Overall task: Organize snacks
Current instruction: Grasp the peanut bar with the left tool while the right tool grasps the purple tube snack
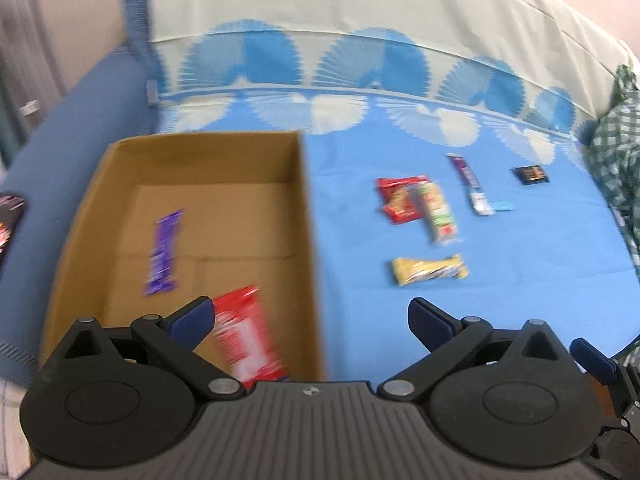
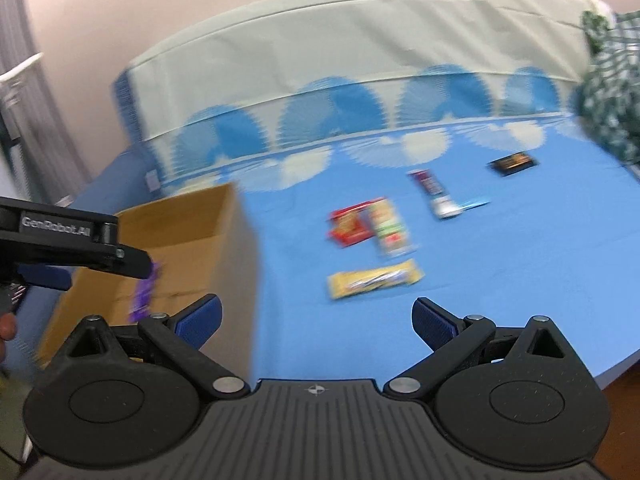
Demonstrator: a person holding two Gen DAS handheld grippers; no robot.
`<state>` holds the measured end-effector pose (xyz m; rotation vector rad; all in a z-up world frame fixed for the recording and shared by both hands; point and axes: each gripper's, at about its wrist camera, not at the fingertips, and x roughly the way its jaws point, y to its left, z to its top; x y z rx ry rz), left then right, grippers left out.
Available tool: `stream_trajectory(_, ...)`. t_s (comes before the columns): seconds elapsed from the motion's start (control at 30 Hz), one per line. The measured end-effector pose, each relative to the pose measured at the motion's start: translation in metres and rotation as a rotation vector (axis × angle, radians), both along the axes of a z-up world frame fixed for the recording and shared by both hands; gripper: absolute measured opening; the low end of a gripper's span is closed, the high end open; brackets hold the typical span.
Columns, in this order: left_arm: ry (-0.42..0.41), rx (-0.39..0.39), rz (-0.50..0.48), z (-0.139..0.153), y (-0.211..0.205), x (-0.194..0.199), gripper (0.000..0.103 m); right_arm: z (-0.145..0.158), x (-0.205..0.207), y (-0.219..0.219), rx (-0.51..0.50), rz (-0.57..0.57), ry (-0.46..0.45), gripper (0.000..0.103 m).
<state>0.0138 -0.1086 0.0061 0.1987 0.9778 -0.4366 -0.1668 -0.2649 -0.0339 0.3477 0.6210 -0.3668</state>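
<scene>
The left wrist view looks down and forward over the cardboard box [image 1: 208, 216] at lower left of its frame, close above it. The right wrist view sits further right, box [image 2: 180, 232] at its left edge. Both face the bed's headboard end and share the yellow bar [image 1: 429, 270] [image 2: 374, 279] mid-frame.

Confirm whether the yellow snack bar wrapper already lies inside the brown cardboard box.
No, the yellow snack bar wrapper lies on the blue bedsheet, outside the brown cardboard box.

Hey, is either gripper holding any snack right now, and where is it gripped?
Nothing is held. The left gripper and right gripper are both open with nothing between the fingers.
</scene>
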Motion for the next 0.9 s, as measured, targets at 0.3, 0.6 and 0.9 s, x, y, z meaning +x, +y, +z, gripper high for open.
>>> stream_trajectory(0.3, 0.102, -0.004, -0.089, -0.067, -0.155, 0.070, 0.103, -0.047, 0.048, -0.145, -0.137, -0.171, 0.064, 0.101)
stream_trajectory(0.6, 0.214, 0.059, -0.071, -0.167, -0.246, 0.126, 0.103, -0.126, 0.151, -0.249, -0.190, -0.012, 0.137, 0.101)
stream_trajectory(0.9, 0.290, 0.125, -0.022, -0.227, -0.270, 0.162, 0.103, -0.176, 0.241, -0.274, -0.170, 0.132, 0.161, 0.101)
